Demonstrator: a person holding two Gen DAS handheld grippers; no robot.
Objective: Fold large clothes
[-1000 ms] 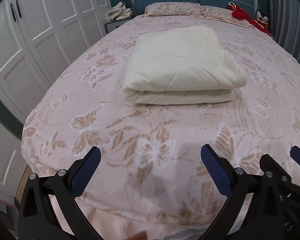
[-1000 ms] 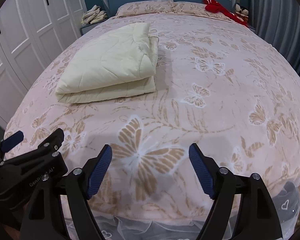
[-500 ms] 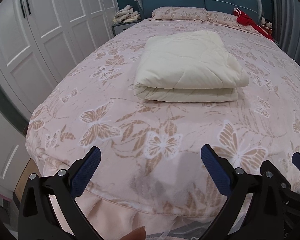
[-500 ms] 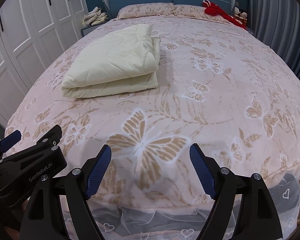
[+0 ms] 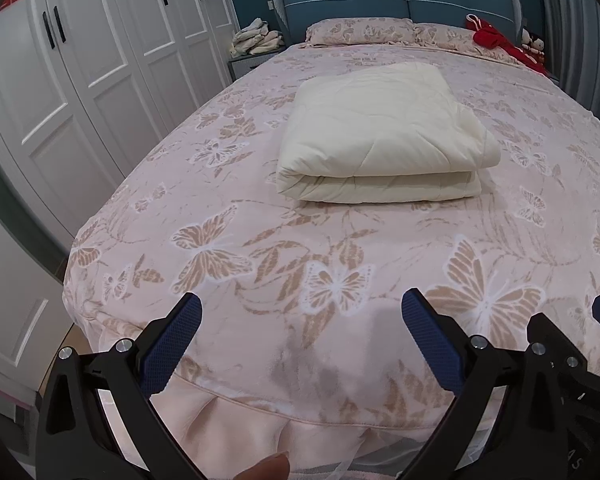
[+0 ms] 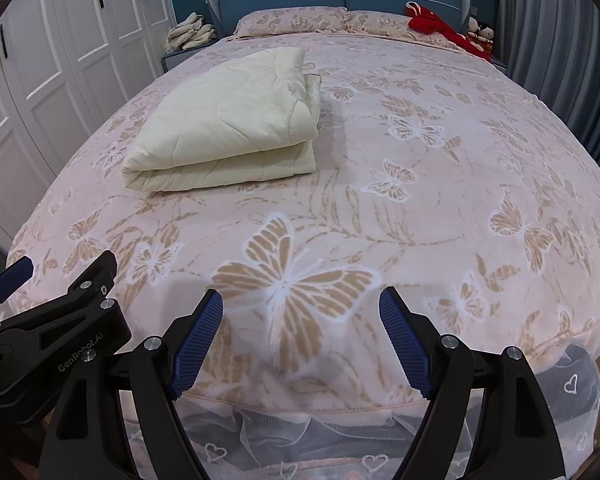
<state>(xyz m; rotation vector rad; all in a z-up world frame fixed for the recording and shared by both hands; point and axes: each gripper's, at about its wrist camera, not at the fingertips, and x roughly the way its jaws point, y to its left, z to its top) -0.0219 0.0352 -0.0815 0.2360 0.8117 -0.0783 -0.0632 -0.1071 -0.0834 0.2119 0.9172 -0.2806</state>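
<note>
Only the left wrist view shows a fingertip (image 5: 269, 468) at its bottom edge; only the right wrist view shows the heart-patterned lace skirt (image 6: 568, 384) under the bed's (image 6: 460, 184) foot. The folded cream quilt (image 5: 384, 136) lies mid-bed, well apart from both tools. The left tool (image 5: 300, 340) and right tool (image 6: 302, 336) are spread wide over the bedspread's foot, pinching nothing.

- Folded cream quilt (image 6: 228, 124) lies on the butterfly-print bed (image 6: 440, 184), toward the white wardrobe (image 6: 60, 64).
- Right tool (image 6: 300, 332) hangs wide apart, empty, over the bed's foot edge.
</note>
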